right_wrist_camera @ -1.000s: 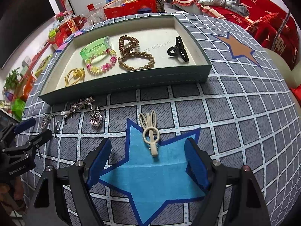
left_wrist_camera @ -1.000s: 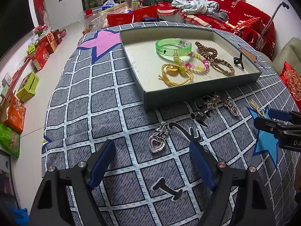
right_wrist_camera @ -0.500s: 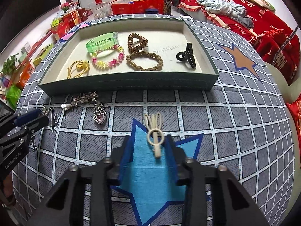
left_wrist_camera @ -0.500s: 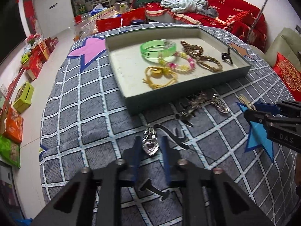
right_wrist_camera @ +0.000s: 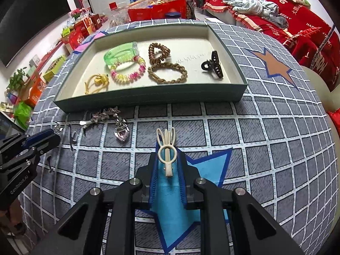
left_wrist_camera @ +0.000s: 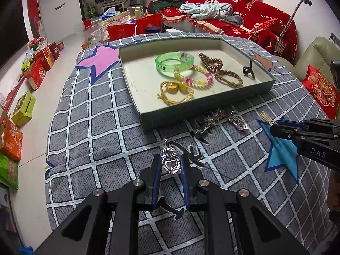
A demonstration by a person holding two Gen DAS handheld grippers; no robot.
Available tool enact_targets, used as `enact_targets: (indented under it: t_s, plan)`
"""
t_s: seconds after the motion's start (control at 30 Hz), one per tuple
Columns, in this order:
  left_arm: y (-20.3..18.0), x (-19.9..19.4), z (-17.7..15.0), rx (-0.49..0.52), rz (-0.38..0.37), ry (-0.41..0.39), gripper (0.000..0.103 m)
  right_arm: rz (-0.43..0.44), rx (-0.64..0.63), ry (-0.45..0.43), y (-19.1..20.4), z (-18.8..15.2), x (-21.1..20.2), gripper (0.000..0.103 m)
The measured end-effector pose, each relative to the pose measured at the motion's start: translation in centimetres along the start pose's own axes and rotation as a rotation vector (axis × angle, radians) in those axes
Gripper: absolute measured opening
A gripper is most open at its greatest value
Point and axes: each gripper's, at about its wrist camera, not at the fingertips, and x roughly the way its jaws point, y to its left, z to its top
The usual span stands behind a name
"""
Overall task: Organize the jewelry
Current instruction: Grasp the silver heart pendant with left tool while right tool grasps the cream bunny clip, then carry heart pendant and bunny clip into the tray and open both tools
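My left gripper (left_wrist_camera: pixel 170 159) is shut on a silver heart pendant (left_wrist_camera: pixel 171 165) with a pink stone, which sits just above the grey checked cloth. The jaws of my right gripper (right_wrist_camera: pixel 167 148) are closing, and its blue pads press on the ring of a cream hair clip (right_wrist_camera: pixel 167 157) over the blue star patch. A green-walled tray (right_wrist_camera: pixel 148 99) lies beyond both grippers. It holds a green bangle (right_wrist_camera: pixel 120 53), a pink and yellow bead bracelet (right_wrist_camera: pixel 127 72), brown hair ties (right_wrist_camera: pixel 166 72), a black claw clip (right_wrist_camera: pixel 213 68) and a yellow cord tie (right_wrist_camera: pixel 96 82).
A silver star hair clip (right_wrist_camera: pixel 102 115) and a second heart pendant (right_wrist_camera: pixel 122 132) lie loose on the cloth just in front of the tray. Boxes line the floor to the left. A red-covered sofa stands behind the table, at the right.
Both grippers went from wide open to closed, the left around the heart pendant and the right around the cream clip. Neither hand has shifted much.
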Motion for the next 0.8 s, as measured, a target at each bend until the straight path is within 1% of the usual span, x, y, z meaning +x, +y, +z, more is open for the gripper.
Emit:
enact_targets:
  t_s: [0.23, 0.37, 0.47, 0.67, 0.8]
  plan:
    - [-0.4, -2.0, 0.9, 0.003, -0.020, -0.049, 0.035, 0.038, 0.019, -0.044, -0.2, 0.6, -1.8, 0.020]
    - [-0.6, -3.1, 1.7, -0.001, -0.030, -0.081, 0.035, 0.060, 0.037, -0.068, -0.6, 1.4, -2.7, 0.020]
    - [-0.7, -3.6, 2.7, -0.003, -0.041, -0.101, 0.035, 0.060, 0.038, -0.092, -0.7, 2.3, -3.4, 0.020]
    - [-1.0, -3.3, 4.9, -0.003, -0.045, -0.128, 0.035, 0.055, 0.048, -0.119, -1.3, 4.5, -3.8, 0.020]
    - [-0.8, -2.2, 6.9, -0.019, -0.054, -0.136, 0.035, 0.075, 0.091, -0.125, -2.4, 6.3, -3.2, 0.020]
